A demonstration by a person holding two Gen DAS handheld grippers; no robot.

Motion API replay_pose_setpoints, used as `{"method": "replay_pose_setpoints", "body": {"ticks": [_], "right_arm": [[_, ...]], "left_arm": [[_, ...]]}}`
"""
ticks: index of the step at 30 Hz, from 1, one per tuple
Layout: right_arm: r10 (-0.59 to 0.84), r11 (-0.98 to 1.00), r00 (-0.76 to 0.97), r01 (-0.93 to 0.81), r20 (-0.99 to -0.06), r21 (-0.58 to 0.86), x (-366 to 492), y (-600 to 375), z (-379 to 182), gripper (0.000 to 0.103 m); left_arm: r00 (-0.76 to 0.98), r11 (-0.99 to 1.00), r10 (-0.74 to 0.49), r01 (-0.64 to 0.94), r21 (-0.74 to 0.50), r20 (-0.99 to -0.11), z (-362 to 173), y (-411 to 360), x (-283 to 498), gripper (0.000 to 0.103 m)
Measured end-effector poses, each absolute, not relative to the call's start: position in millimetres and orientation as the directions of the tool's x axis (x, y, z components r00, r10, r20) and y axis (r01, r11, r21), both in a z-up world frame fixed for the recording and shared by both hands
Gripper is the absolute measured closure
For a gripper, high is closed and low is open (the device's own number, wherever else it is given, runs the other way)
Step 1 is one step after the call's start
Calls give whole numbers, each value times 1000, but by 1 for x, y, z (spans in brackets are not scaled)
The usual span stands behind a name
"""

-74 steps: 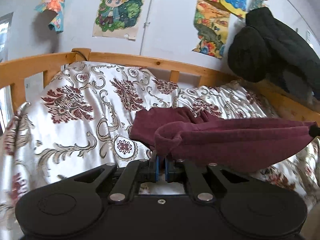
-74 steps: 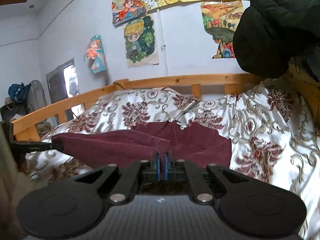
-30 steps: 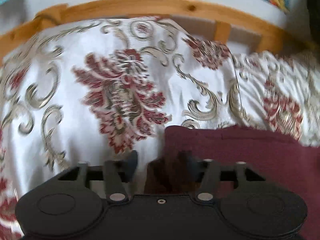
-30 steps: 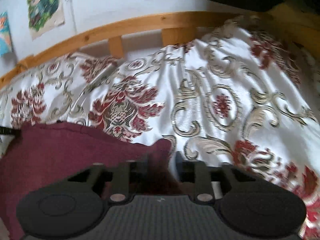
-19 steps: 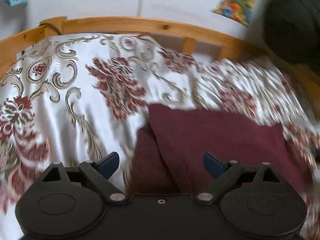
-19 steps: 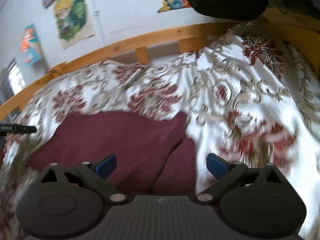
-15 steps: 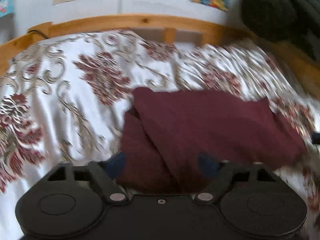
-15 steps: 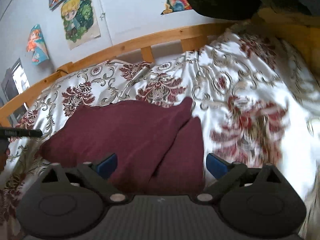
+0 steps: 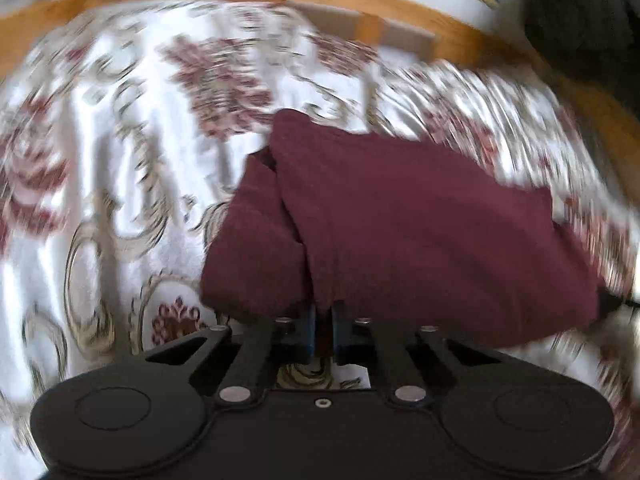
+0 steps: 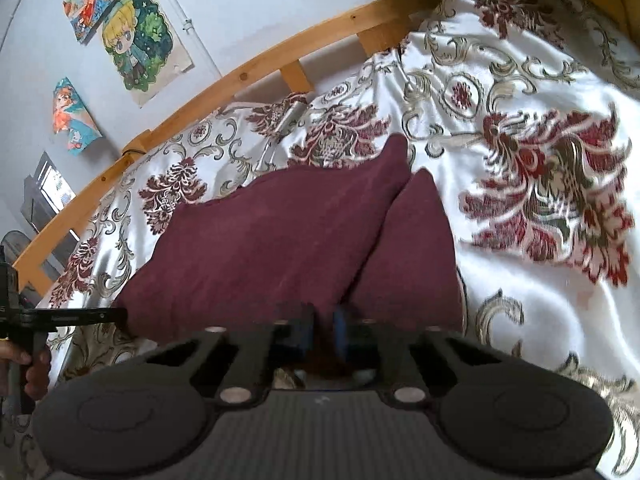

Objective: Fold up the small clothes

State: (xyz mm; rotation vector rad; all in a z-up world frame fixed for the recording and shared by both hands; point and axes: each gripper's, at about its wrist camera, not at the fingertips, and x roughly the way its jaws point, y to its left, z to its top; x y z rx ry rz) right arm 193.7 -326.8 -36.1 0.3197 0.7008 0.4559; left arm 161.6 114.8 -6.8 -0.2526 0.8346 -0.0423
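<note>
A maroon garment (image 9: pixel 420 216) lies folded on the patterned bedspread (image 9: pixel 100 160), with one layer over another. My left gripper (image 9: pixel 323 328) is shut on the garment's near left edge. In the right wrist view the same garment (image 10: pixel 288 232) fills the middle, and my right gripper (image 10: pixel 323 332) is shut on its near right edge. The left gripper's finger (image 10: pixel 80 314) shows at the far left of that view, at the garment's other corner, held by a hand.
A wooden bed rail (image 10: pixel 248 76) runs along the far side, below a wall with cartoon posters (image 10: pixel 136 36). A black jacket (image 9: pixel 584 20) hangs at the right. The white and red floral bedspread (image 10: pixel 540 200) surrounds the garment.
Both grippers were open half a second ago, just behind the laid-down garment. Both have closed on its near edge. The left view is blurred by motion.
</note>
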Motion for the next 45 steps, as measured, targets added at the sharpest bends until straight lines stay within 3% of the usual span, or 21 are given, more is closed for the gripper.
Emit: {"method": "replay_pose_setpoints", "body": {"ticks": [3, 8, 13, 16, 20, 21, 22, 24, 28, 45], "right_arm": [[477, 865, 714, -277, -513, 419, 197, -340, -14, 97], [441, 883, 711, -233, -548, 407, 194, -366, 5, 98], [417, 897, 618, -164, -666, 410, 196, -371, -32, 98], [433, 889, 621, -175, -653, 423, 198, -368, -32, 95], [454, 875, 640, -189, -620, 445, 200, -366, -30, 78], [454, 874, 640, -187, -620, 448, 201, -366, -32, 78], [450, 877, 637, -183, -626, 444, 203, -364, -34, 78], [443, 883, 627, -180, -641, 433, 203, -362, -38, 91], [380, 922, 633, -198, -674, 334, 195, -359, -31, 99], [363, 930, 638, -212, -679, 299, 190, -358, -26, 100]], "left_arm": [[714, 893, -160, -190, -408, -682, -3, 128, 145, 97], [684, 817, -225, -257, -517, -694, -10, 116, 108, 97], [655, 868, -200, -225, -442, -728, -26, 100, 90, 97], [664, 878, -203, -202, -434, -720, -22, 100, 92, 96], [665, 880, -200, -201, -430, -720, -23, 99, 94, 96], [664, 876, -200, -209, -435, -721, -24, 99, 93, 96], [663, 871, -200, -216, -440, -722, -25, 100, 93, 96], [660, 867, -201, -225, -445, -724, -26, 100, 94, 96], [642, 867, -196, -239, -436, -741, -23, 99, 96, 95], [655, 891, -189, -200, -408, -732, -17, 95, 87, 95]]}}
